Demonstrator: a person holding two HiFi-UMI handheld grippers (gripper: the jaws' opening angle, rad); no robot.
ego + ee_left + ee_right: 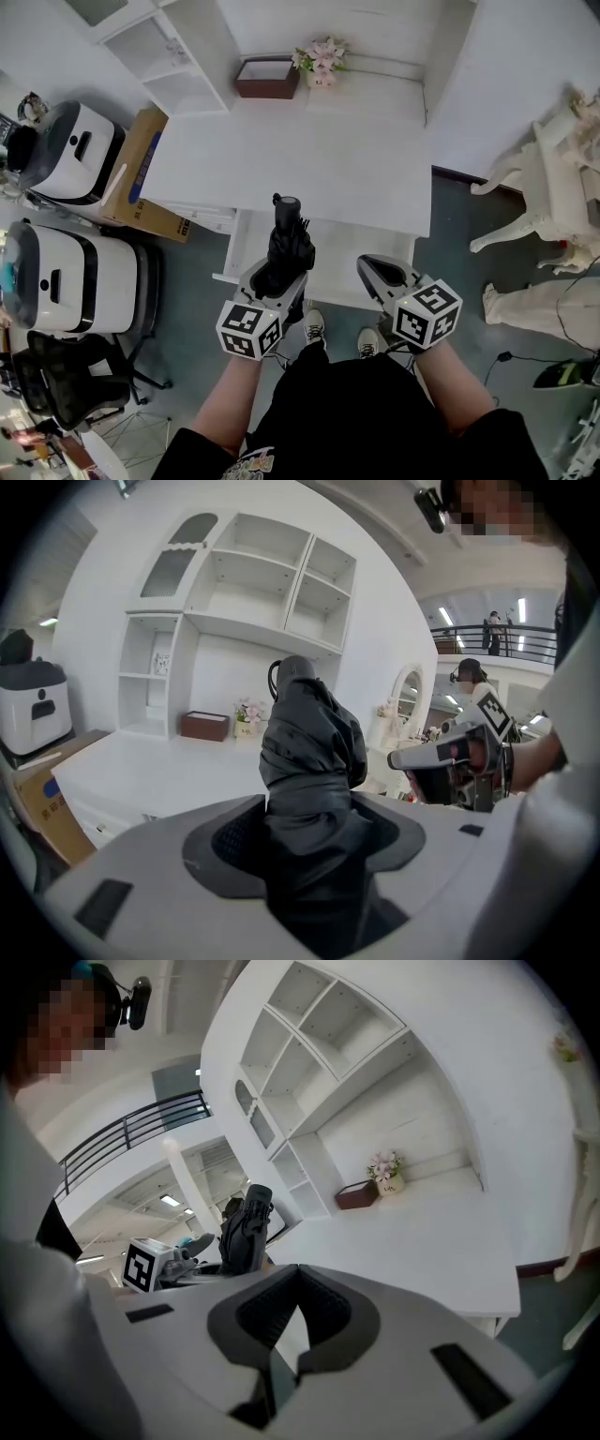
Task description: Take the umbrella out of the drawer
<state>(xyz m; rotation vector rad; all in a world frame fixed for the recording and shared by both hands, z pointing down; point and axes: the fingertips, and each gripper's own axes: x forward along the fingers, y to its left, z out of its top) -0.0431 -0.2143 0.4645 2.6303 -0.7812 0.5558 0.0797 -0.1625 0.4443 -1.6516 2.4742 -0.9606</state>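
A black folded umbrella (289, 246) stands nearly upright between the jaws of my left gripper (278, 272), which is shut on its lower part. It hangs above the open white drawer (339, 255) under the desk (309, 169). In the left gripper view the umbrella (309, 752) fills the gap of the left gripper (309, 829), handle end up. My right gripper (380, 268) is to its right over the drawer, shut and holding nothing. In the right gripper view, the right gripper (298, 1275) has its tips together, and the umbrella (244, 1227) shows at the left.
On the desk's far side sit a brown box (267, 78) and a flower pot (322, 58). A cardboard box (141, 178), two white appliances (70, 150) and an office chair (75, 375) stand left. A white chair (534, 187) stands right. The person's shoes (314, 326) are below the drawer.
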